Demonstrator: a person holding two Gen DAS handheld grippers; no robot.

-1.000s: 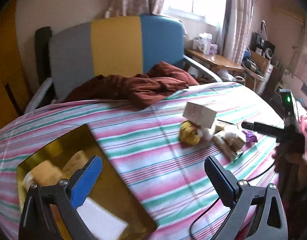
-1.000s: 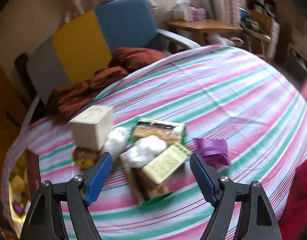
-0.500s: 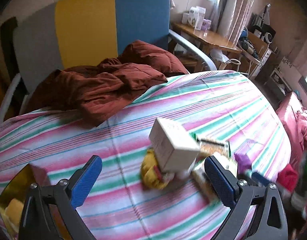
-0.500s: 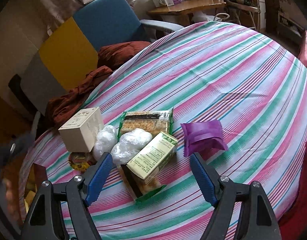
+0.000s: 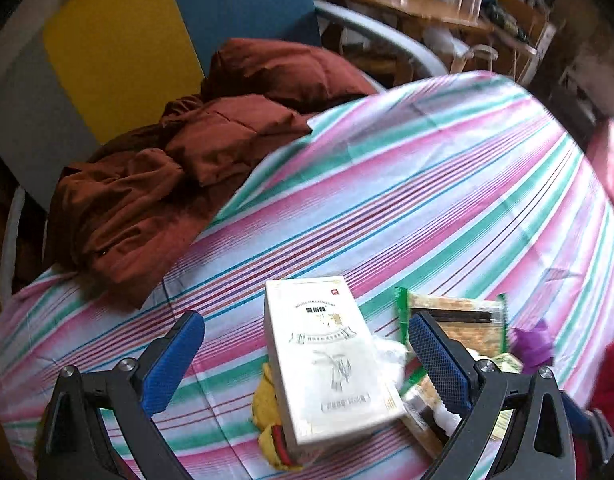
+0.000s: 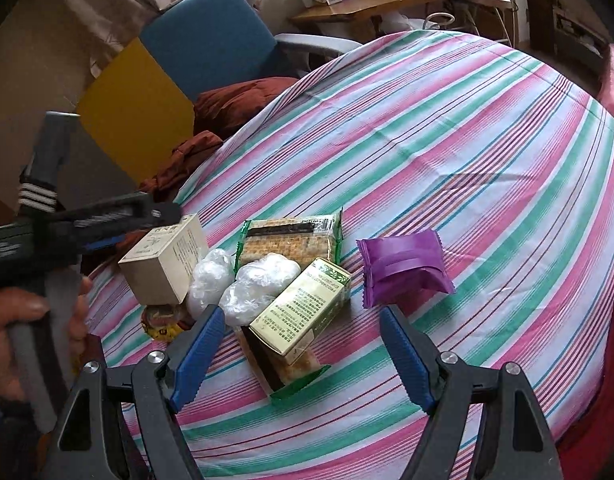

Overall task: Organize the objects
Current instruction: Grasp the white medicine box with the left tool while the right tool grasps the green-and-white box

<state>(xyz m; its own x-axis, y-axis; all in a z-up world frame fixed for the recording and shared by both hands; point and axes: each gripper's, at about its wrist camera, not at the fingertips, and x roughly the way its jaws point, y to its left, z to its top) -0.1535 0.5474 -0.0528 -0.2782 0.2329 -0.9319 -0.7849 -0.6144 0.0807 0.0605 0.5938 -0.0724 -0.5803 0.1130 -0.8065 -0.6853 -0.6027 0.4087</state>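
Left claw [image 5: 303, 364]: released, jaws wide, straddling the white carton [image 5: 327, 360] from above, pads clear of its sides. Right claw [image 6: 299, 352]: released, hovering over the green box [image 6: 303, 316], empty.

Heap on striped bedspread [image 6: 447, 128], toward the edge nearest the claws and its left-hand corner:
- white carton, propped on a yellow snack packet [image 5: 267, 408], tilted.
- two clear wrapped bundles [image 6: 243, 280], touching carton and green box.
- green box, lying across a cracker pack [image 6: 291, 240].
- purple pouch [image 6: 403, 268], just beside the heap, apart.

Risks, judged:
- carton sliding off its soft perch if pinched off-centre.
- right-hand pad of left claw snagging cracker wrapper or bundle close beside carton.
- both claws crowding one heap; collision likely.
- green box tipping if neighbours shift.

Containers: none in view; cartons and packs all sealed, contents unseen.
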